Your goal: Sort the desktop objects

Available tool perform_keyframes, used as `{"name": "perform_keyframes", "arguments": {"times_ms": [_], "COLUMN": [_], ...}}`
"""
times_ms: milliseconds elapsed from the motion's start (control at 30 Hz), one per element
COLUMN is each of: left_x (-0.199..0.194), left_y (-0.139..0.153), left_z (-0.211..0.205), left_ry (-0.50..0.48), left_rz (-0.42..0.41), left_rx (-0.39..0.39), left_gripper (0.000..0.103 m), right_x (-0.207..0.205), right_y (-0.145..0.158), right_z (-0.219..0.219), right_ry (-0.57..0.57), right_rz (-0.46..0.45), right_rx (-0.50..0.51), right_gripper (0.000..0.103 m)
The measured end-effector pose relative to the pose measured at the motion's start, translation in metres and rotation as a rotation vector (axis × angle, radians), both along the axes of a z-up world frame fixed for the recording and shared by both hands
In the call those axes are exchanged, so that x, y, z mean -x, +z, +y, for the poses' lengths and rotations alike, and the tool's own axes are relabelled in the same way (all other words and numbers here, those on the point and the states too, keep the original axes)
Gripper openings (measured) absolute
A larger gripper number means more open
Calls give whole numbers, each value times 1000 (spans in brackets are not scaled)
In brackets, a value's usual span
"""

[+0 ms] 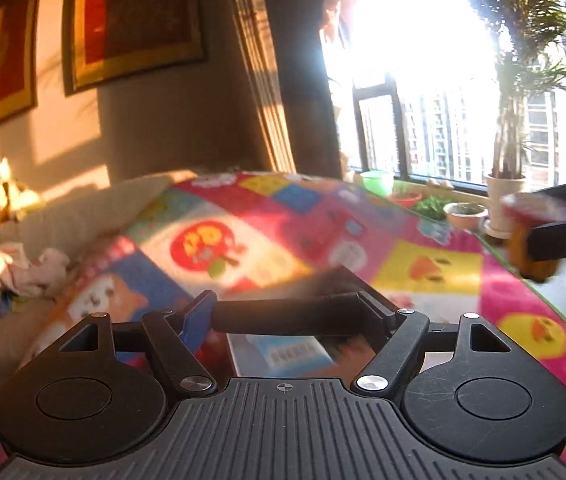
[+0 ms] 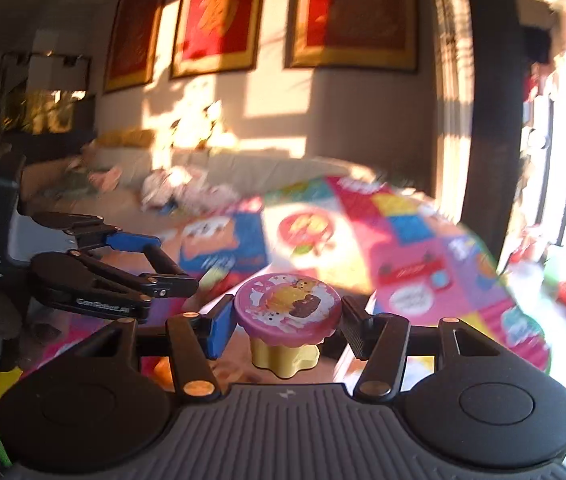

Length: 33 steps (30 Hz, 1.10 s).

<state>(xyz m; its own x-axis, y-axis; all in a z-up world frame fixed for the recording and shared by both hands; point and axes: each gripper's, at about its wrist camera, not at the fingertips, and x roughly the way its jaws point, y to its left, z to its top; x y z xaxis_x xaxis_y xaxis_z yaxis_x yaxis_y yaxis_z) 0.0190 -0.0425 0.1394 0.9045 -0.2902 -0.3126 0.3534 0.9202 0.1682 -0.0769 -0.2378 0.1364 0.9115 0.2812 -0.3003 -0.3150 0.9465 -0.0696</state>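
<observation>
Right wrist view: your right gripper (image 2: 287,326) clamps the pink-lidded jar (image 2: 287,312) upright between its fingers, while your left gripper (image 1: 287,316) grips a black tube (image 1: 283,314) lying crosswise, both above the mat (image 1: 423,264).

Play mat (image 1: 423,264): pattern smearing into motion blur. Window (image 1: 423,40): glare washing out detail. Printed card (image 1: 295,354) behind left gripper's bar: text blurring, unreadable.

A colourful patchwork cartoon play mat (image 1: 423,240) covers the floor; red-and-gold framed wall hangings (image 2: 219,20) above; a potted palm (image 1: 511,128) by the window.
</observation>
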Motion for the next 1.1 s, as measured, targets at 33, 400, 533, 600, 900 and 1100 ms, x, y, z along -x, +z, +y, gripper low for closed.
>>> {"name": "perform_keyframes", "arguments": {"times_ms": [33,400,533,600,900,1100], "left_x": [-12,-59,-40,-32,-10,-16], "left_y": [2,-65,-98,-106,-87,-94], "left_z": [-2,35,53,60,101,140], "left_ry": [3,5,34,56,176,313], "left_rz": [2,197,276,301,279,292], "left_rx": [12,177,164,164,145,186], "left_gripper": [80,97,97,98,101,101], "right_x": [-3,-67,-112,-143,-251,-194], "right_y": [5,6,-1,-2,-19,-45], "right_z": [-2,-7,2,12,60,82], "right_ry": [-14,-43,-22,-10,-83,73], "right_rz": [-11,79,161,200,199,212], "right_rx": [0,-33,-79,-110,-125,-13], "right_gripper": [56,56,56,56,65,67]}}
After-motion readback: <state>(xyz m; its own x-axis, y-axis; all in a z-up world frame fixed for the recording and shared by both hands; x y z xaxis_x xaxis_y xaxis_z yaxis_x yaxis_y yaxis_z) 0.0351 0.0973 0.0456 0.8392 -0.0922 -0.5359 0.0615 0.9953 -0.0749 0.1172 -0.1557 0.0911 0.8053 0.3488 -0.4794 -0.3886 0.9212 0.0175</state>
